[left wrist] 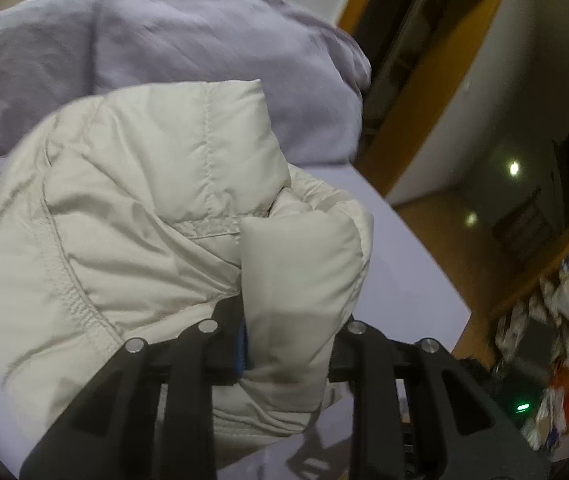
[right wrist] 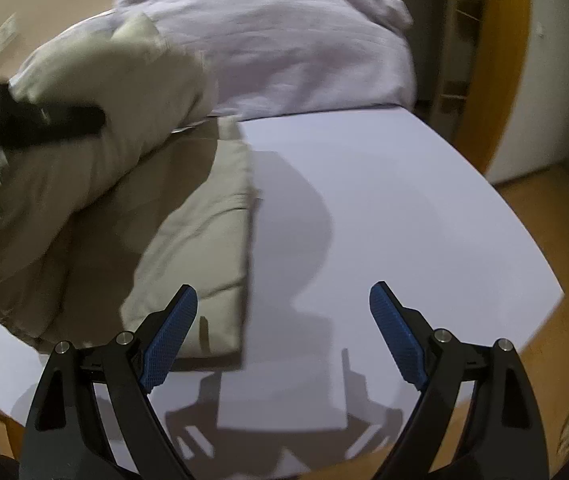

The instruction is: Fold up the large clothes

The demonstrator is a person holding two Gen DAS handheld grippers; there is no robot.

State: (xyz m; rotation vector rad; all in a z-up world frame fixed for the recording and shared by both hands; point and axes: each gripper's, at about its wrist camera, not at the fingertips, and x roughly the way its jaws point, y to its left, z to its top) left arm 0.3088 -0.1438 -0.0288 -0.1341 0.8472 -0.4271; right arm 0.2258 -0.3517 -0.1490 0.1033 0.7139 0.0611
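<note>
The left gripper [left wrist: 284, 344] pinches a fold of the puffy cream quilted jacket [left wrist: 144, 216] above the white table [left wrist: 412, 280] (lilac cloth [left wrist: 204, 40] piled behind). The right gripper [right wrist: 284, 332] hangs wide apart, holding nothing.

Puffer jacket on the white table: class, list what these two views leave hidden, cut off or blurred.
- Left wrist view: the left hand-held gripper is shut on the puffer jacket; its padding hides the pads.
- Right wrist view: the lifted jacket part is motion-blurred, so seams are unreadable.
- Both views: the lavender garment behind is cut off by the top edge.
- Right wrist view: the right hand-held gripper is open over the table; the jacket's left side is cut off.
</note>
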